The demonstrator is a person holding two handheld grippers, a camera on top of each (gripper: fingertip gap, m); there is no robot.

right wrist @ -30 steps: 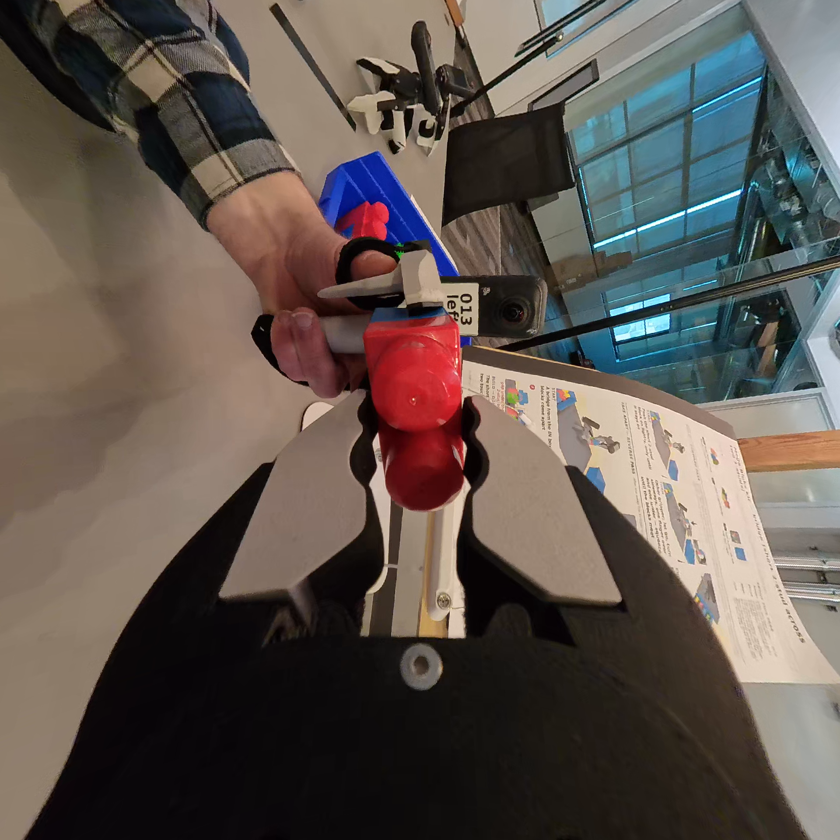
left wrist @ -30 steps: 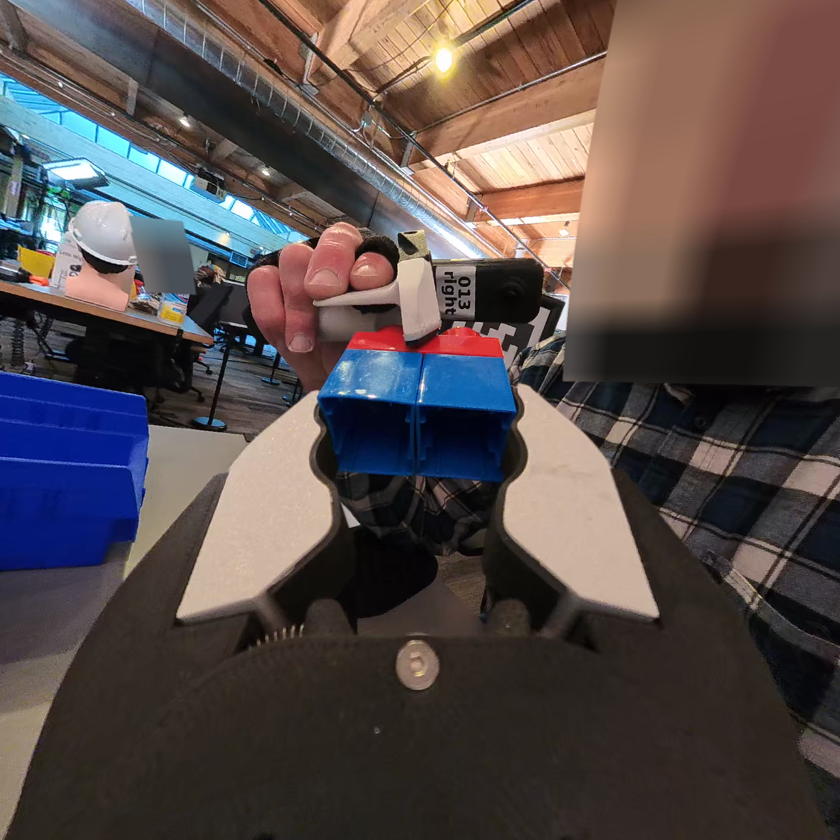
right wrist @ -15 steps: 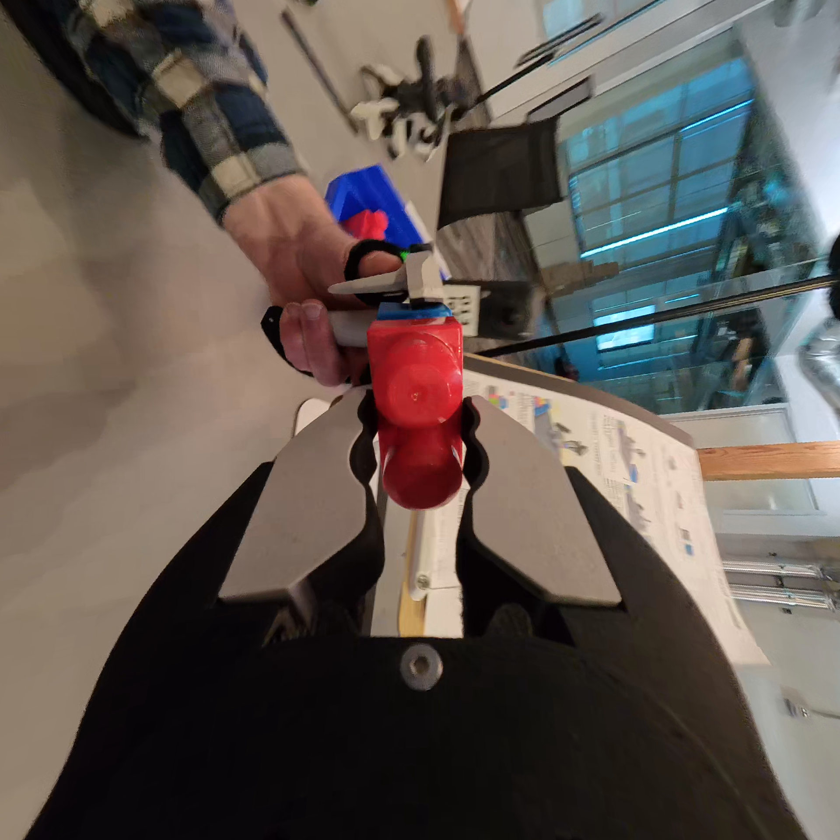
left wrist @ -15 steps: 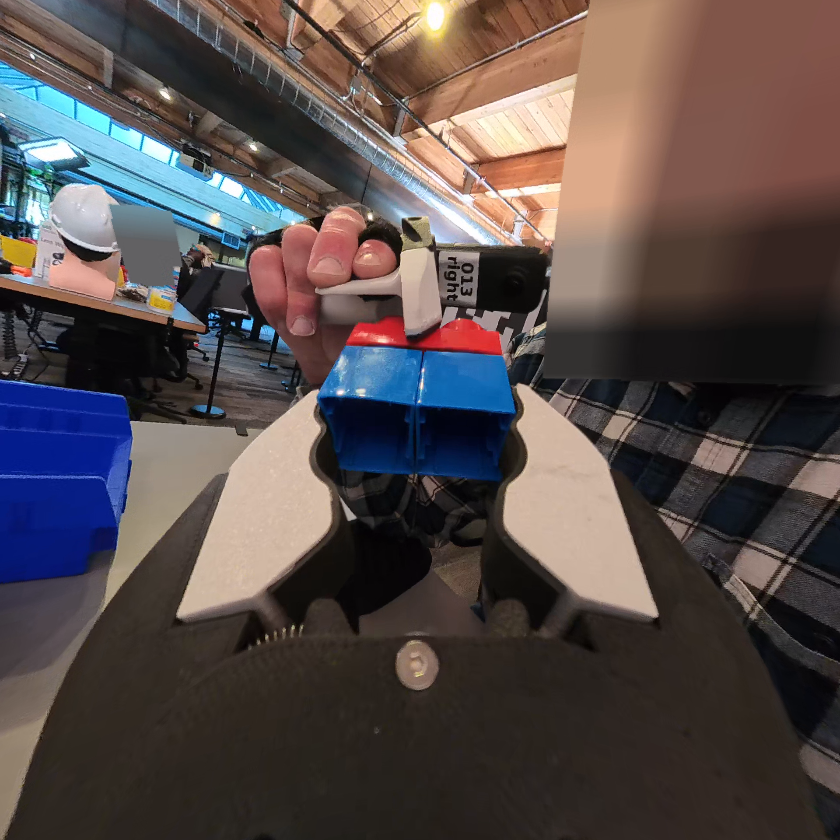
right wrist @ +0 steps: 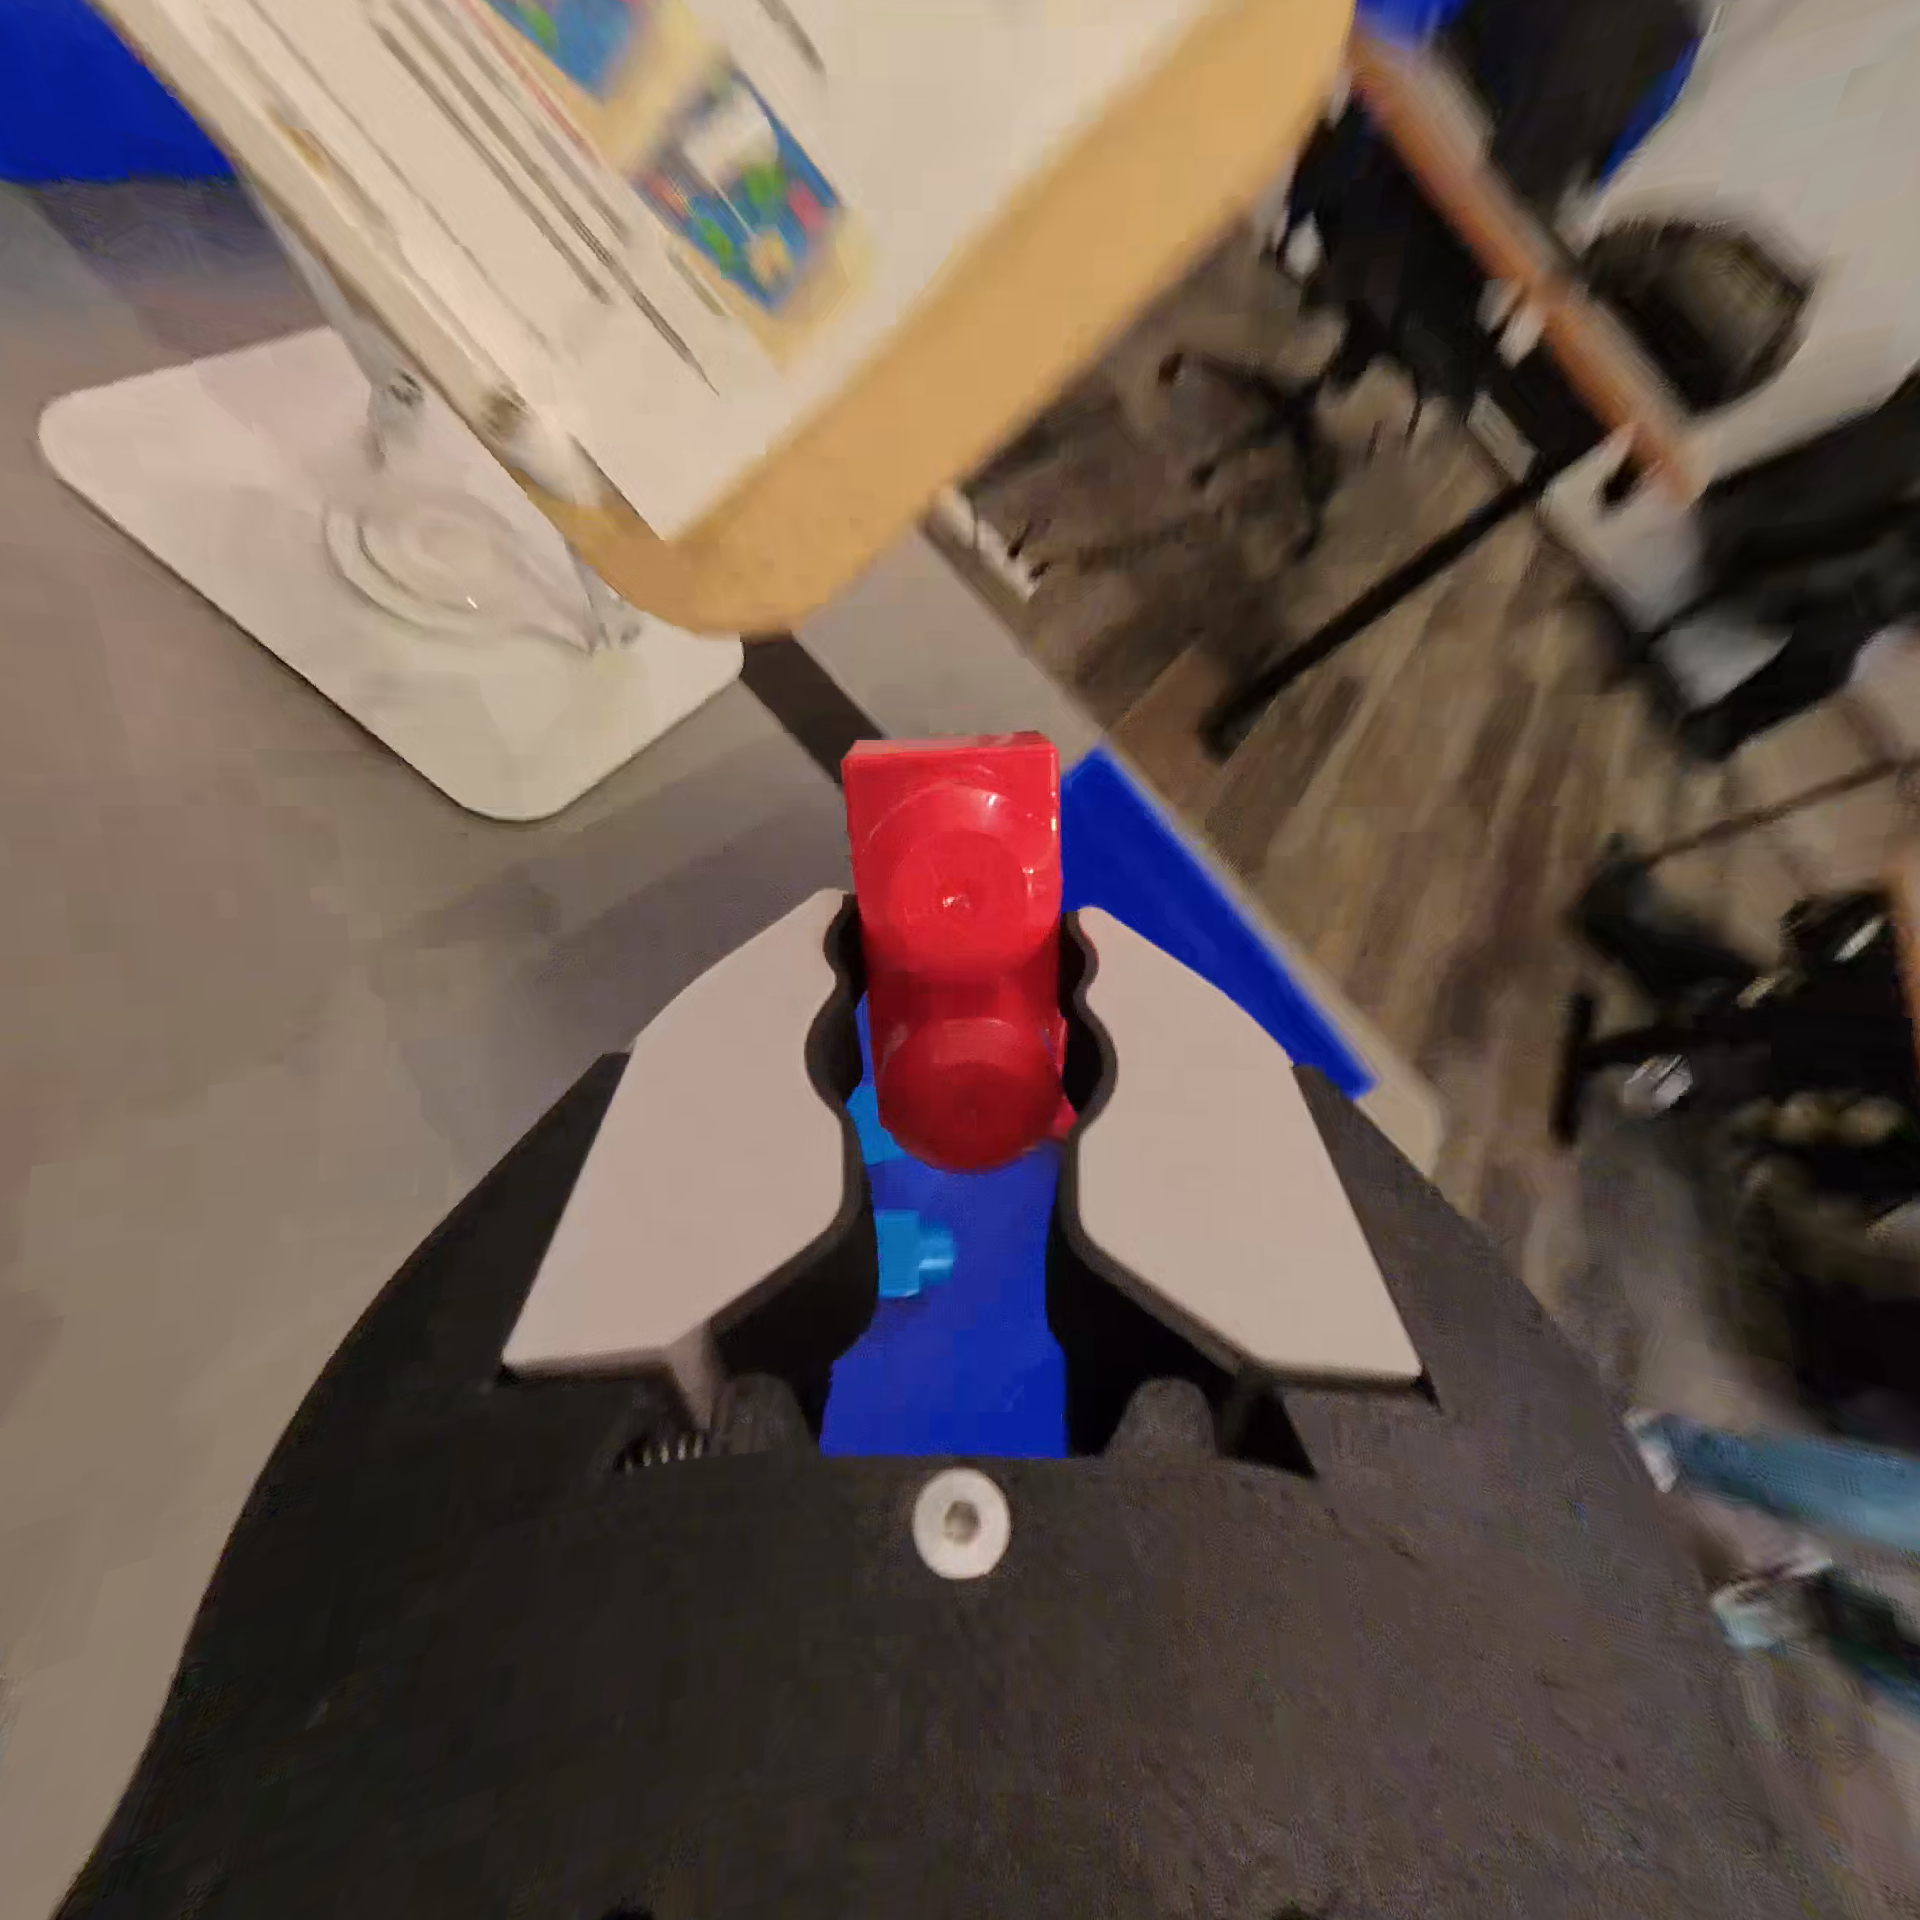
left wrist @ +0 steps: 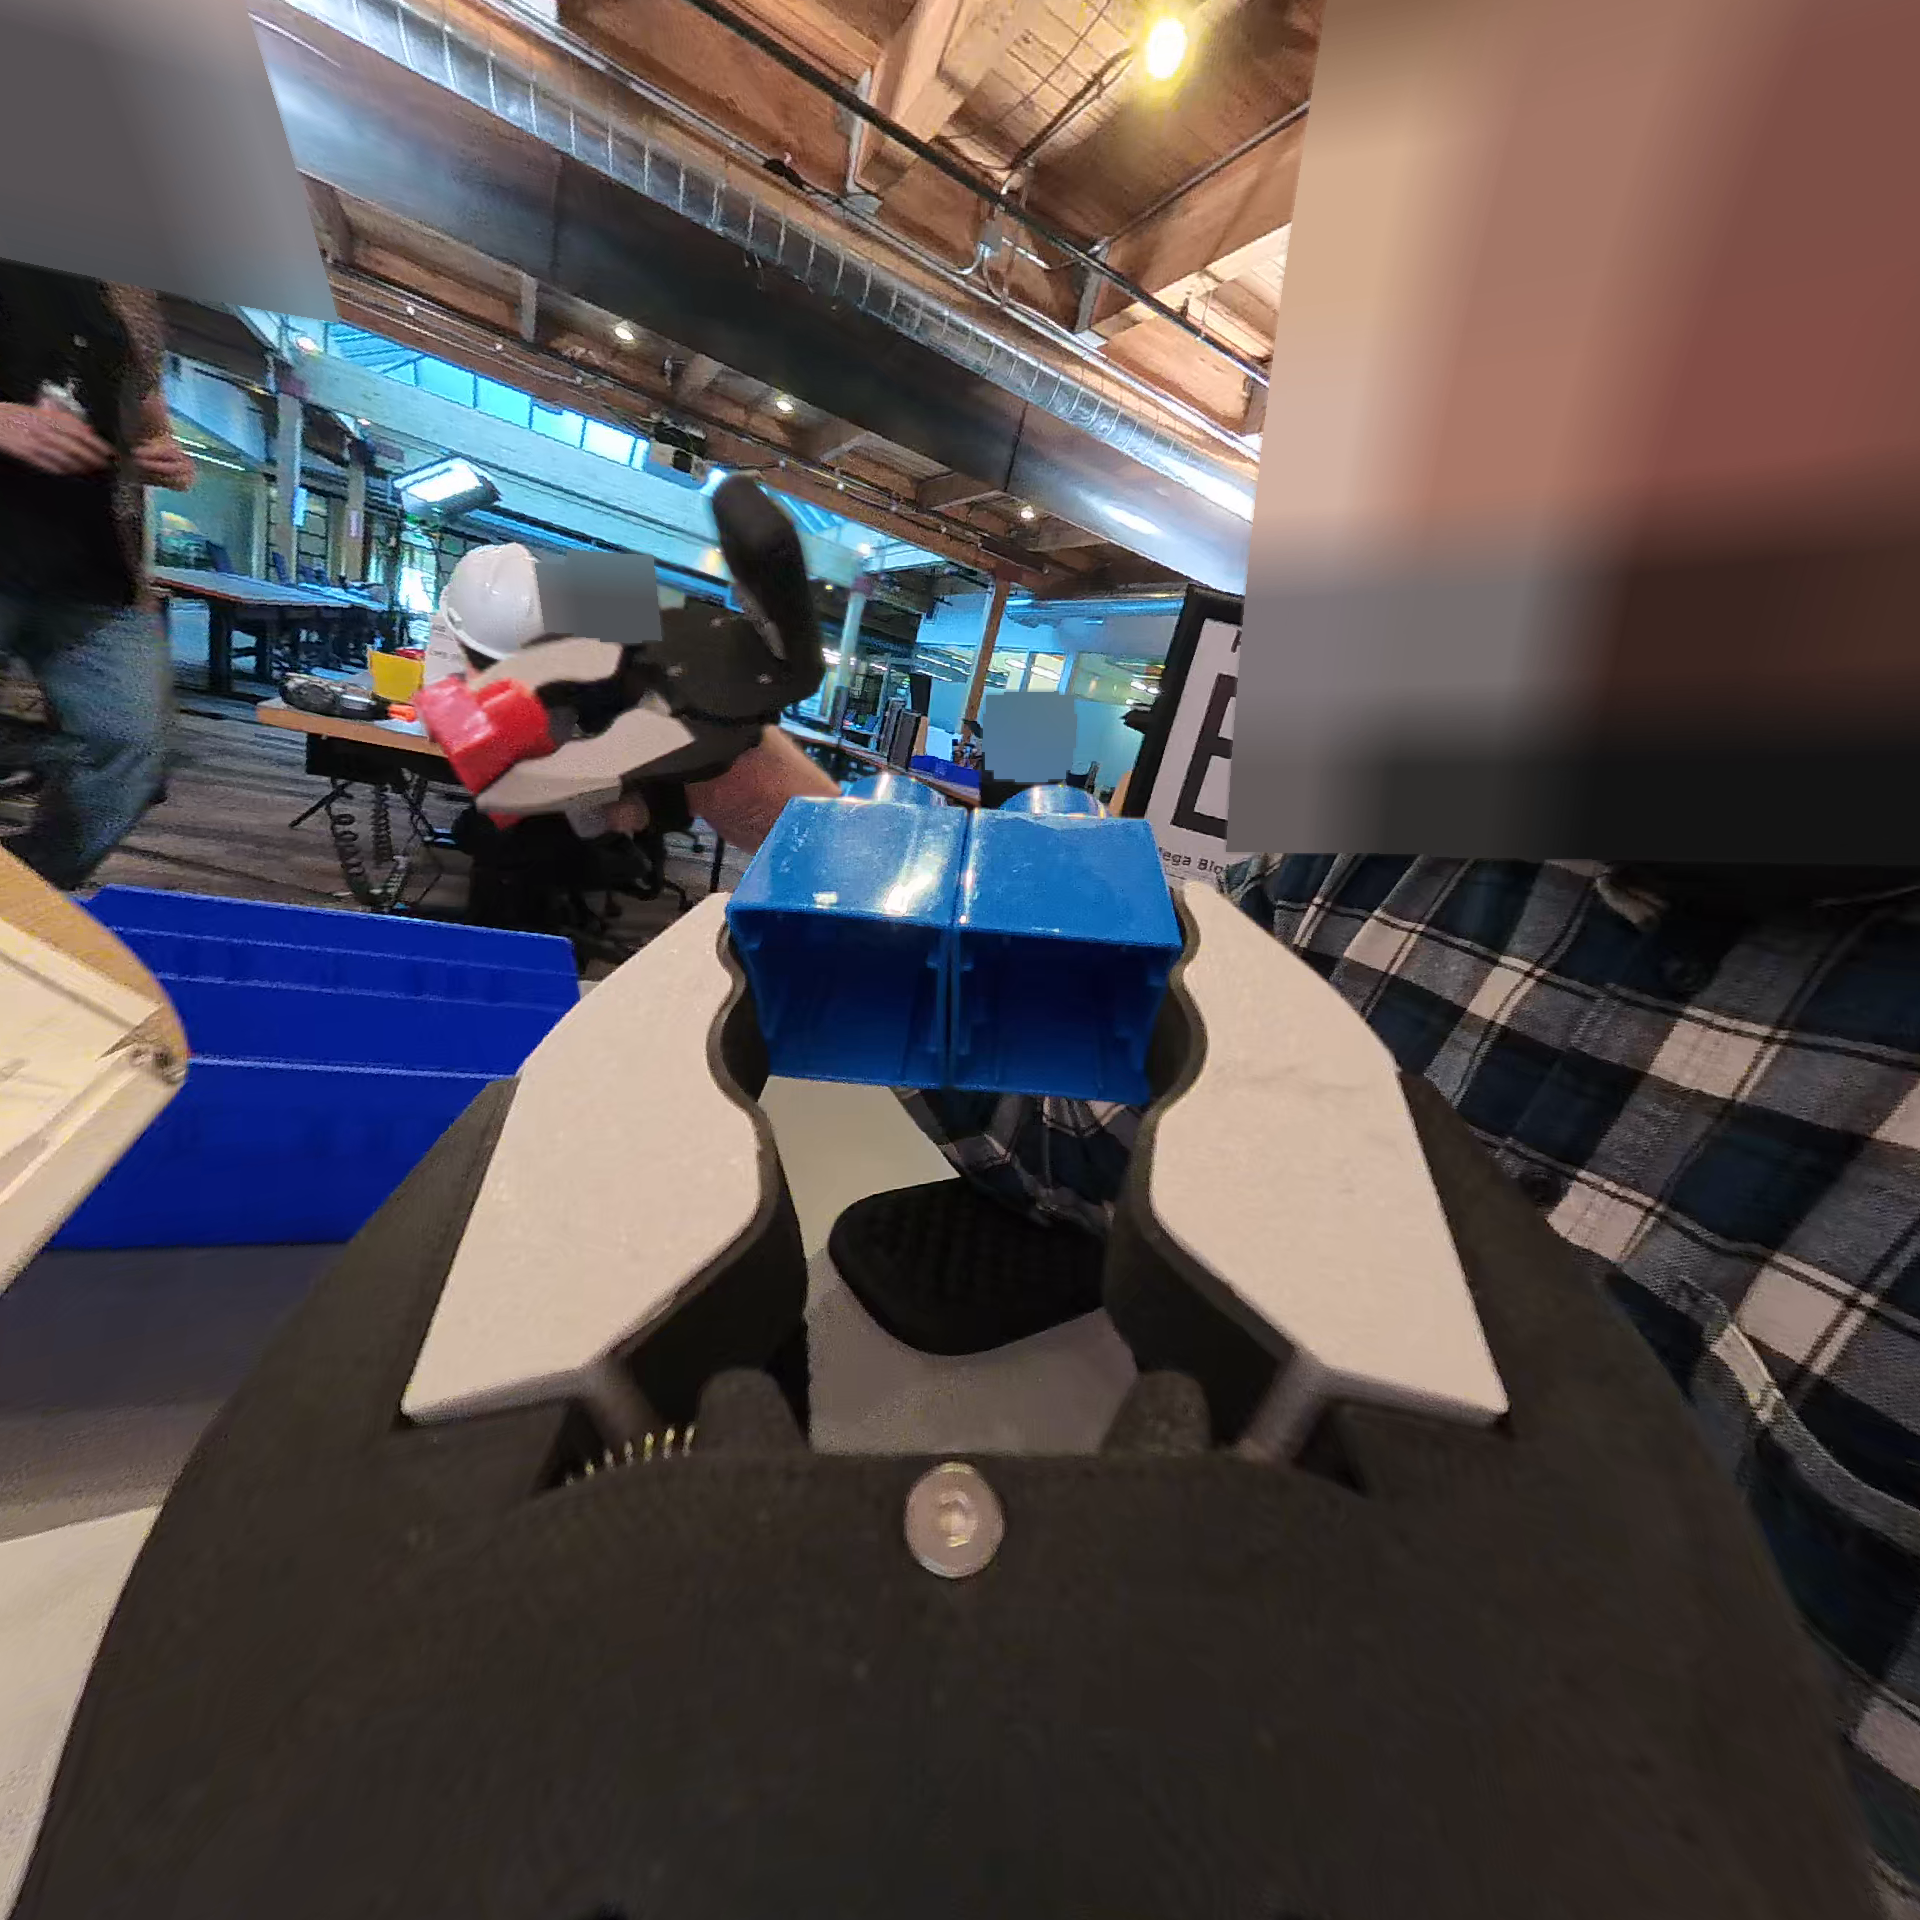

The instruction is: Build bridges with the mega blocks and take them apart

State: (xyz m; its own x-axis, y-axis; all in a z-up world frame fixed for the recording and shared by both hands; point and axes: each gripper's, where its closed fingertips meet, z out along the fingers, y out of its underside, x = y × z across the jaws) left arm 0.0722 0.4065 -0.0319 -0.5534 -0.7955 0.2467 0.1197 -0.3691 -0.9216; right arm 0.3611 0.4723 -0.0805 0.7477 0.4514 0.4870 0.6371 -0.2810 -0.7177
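The left claw [left wrist: 954, 971] is closed on a blue block [left wrist: 956, 977], a two-stud brick held crosswise, its hollow underside facing the camera and its two studs pointing away; both pale fingers [left wrist: 644, 1122] press on its short ends, so the block spans the whole space between the tips; below it lies a bare strip of pale worktop [left wrist: 862, 1143]. The right claw [right wrist: 961, 971] is clamped on a red block [right wrist: 951, 935], held lengthwise with its studded top toward the camera; the far end of the block sticks out past the fingertips, and the dark pads bear on its two long sides. In the left wrist view that same claw, red block in its grip, hangs in the air up and to the left of the blue block, well apart from it; the two blocks do not touch. Under the red block sits a blue bin [right wrist: 1195, 935] near the edge of the grey worktop, with a lighter blue piece [right wrist: 909, 1252] inside; just beyond stands a printed instruction sheet [right wrist: 582, 208] on a board with a white base [right wrist: 208, 457], its print too blurred to read. In the left wrist view a blue bin [left wrist: 312, 1039] sits to the left; to the right hangs a plaid shirt [left wrist: 1558, 1091], and behind it a white sign [left wrist: 1195, 758] with large black lettering, partly hidden.
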